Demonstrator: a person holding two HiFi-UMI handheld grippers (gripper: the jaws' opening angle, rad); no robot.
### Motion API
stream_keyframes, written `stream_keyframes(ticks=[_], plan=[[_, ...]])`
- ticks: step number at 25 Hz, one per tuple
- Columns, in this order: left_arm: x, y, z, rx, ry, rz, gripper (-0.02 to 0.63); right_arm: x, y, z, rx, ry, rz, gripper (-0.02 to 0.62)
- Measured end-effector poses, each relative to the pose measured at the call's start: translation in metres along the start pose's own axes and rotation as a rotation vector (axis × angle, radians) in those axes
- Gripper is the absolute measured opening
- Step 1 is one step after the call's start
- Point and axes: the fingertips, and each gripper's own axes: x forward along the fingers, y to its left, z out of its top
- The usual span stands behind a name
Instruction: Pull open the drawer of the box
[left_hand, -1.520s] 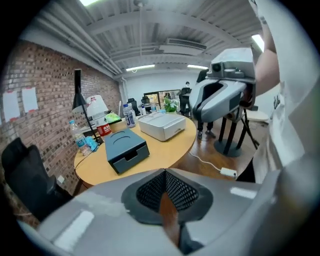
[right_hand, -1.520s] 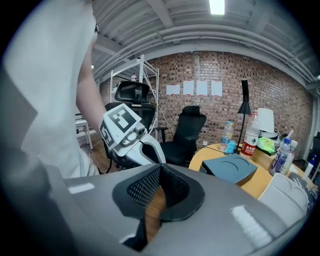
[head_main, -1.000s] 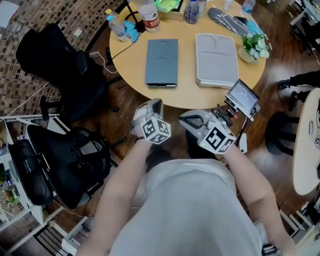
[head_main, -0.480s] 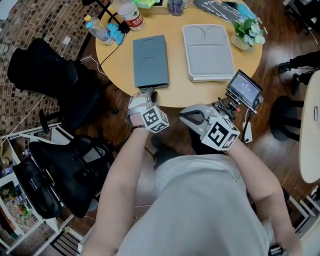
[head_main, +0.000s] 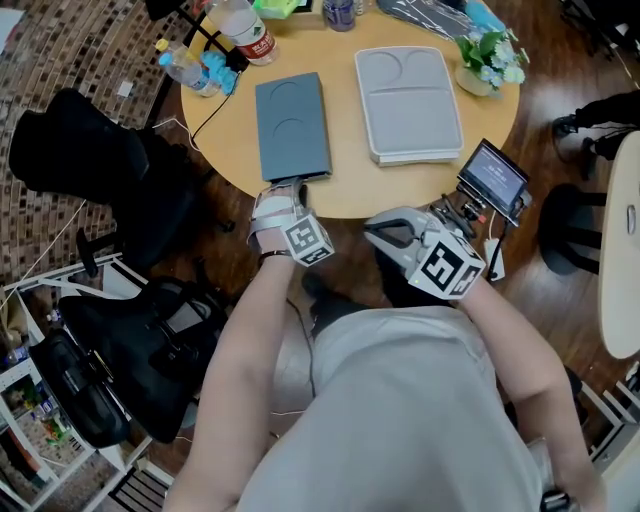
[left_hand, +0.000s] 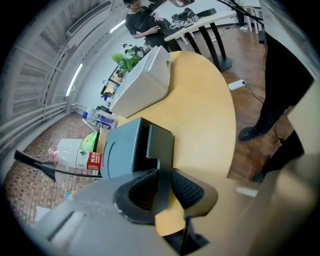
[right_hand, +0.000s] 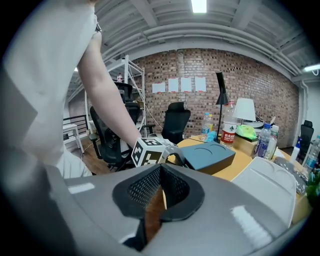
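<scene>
A dark blue-grey box (head_main: 292, 125) lies flat on the round table, its near end at the table's front edge. From that end a thin dark drawer tab (left_hand: 161, 150) sticks out. My left gripper (head_main: 290, 190) is at that end; in the left gripper view (left_hand: 161, 182) the tab stands between its jaws, which are opening. The pads flank the tab closely without clearly pressing on it. My right gripper (head_main: 385, 232) hangs in front of the table, off its edge, shut and empty (right_hand: 159, 192).
A light grey box (head_main: 408, 103) lies to the right of the dark one. Bottles (head_main: 245, 25) and a small plant (head_main: 490, 55) stand at the table's back. A small monitor (head_main: 490, 175) is clamped at the right front edge. Black chairs (head_main: 90, 160) stand on the left.
My left gripper has moved forward from in front of the table to the near end of the dark box. The right gripper has hardly moved.
</scene>
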Motion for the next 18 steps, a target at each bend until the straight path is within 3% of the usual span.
stream_keyframes(ticks=[2,10,18], plan=[[0.0,0.002,0.0,0.007,0.004,-0.003,0.06,0.0,0.0,0.001,-0.002,-0.001,0.003,0.006],[-0.018,-0.015,-0.003,0.03,-0.006,-0.035,0.054,-0.002,0.009,0.003,-0.019,-0.015,0.022,0.006],[-0.047,-0.045,-0.002,-0.006,-0.004,-0.067,0.052,0.003,0.025,0.003,-0.052,-0.05,0.072,0.006]])
